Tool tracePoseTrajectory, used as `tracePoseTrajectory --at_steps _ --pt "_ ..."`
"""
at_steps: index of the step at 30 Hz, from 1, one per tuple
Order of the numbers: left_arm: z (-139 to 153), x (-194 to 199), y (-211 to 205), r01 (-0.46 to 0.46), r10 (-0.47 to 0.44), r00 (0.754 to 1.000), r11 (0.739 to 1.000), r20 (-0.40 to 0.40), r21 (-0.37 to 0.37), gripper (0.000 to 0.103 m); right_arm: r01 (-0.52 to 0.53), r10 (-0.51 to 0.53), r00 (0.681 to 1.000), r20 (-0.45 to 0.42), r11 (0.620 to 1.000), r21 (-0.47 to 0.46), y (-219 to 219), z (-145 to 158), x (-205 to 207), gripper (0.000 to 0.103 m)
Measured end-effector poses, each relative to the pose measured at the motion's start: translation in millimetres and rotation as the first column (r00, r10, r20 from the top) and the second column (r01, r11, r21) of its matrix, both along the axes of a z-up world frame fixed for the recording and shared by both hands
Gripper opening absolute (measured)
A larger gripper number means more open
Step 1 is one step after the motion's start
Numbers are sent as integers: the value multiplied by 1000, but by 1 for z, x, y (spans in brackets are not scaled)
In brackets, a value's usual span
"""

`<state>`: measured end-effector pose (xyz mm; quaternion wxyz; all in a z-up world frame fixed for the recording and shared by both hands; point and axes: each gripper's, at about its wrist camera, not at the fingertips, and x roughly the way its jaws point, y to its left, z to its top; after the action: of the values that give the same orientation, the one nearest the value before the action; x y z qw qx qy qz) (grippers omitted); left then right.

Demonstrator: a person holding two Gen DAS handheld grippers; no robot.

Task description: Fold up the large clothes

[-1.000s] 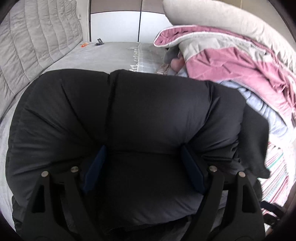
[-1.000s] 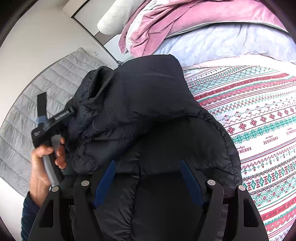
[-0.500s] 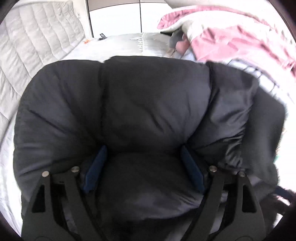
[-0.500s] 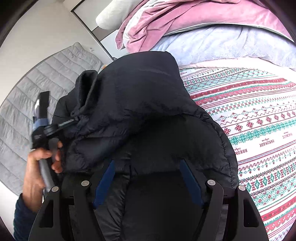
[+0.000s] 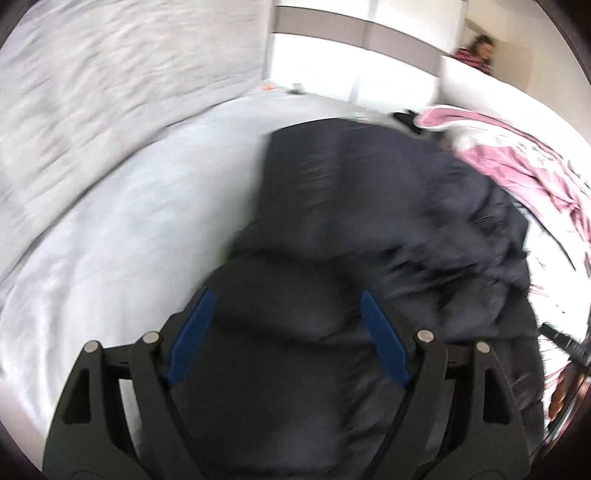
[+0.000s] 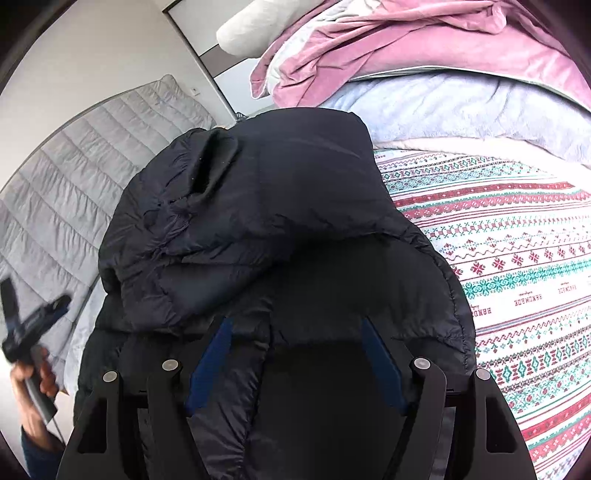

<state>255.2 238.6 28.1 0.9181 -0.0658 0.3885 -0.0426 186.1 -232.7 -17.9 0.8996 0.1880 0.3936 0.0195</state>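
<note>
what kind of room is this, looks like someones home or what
Most likely a bedroom in a home. The black puffer jacket lies on a bed with a patterned sheet, a pink blanket and a pillow are heaped behind it, and a grey quilted headboard stands along the side.

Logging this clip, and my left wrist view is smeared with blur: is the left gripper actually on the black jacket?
Observer: In the right wrist view, the left gripper sits off the left edge of the black jacket, with light bedding showing between them.
Operator: What lies on the jacket's other side?
Observer: A patterned blanket in red and teal bands lies flat right beside it.
Operator: And the right gripper?
Observer: The right gripper straddles the jacket's near end with its jaws wide. I cannot tell whether it is gripping.
</note>
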Motion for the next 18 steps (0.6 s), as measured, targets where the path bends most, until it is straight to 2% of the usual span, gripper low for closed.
tracePoseTrajectory --at_steps 3,6,9,14,18 --pt "-24 -32 52 -37 35 998 999 -61 -26 82 -6 6 1000 -5 1000 5 -6 1 -8 74" --pt "-48 -64 91 -66 60 991 997 -117 -42 82 -29 31 999 -12 994 101 -16 -1 -30 74" --pt "-73 -94 115 -67 50 982 994 -180 -90 82 -48 54 998 -24 979 200 -24 -12 -66 74" --pt "-94 -132 126 -40 3 977 985 -214 -167 82 -29 31 999 -10 982 189 -31 -22 -125 74" --pt "-102 -153 121 6 -58 972 975 -228 -223 82 51 -50 999 -10 964 261 -51 -37 -173 74"
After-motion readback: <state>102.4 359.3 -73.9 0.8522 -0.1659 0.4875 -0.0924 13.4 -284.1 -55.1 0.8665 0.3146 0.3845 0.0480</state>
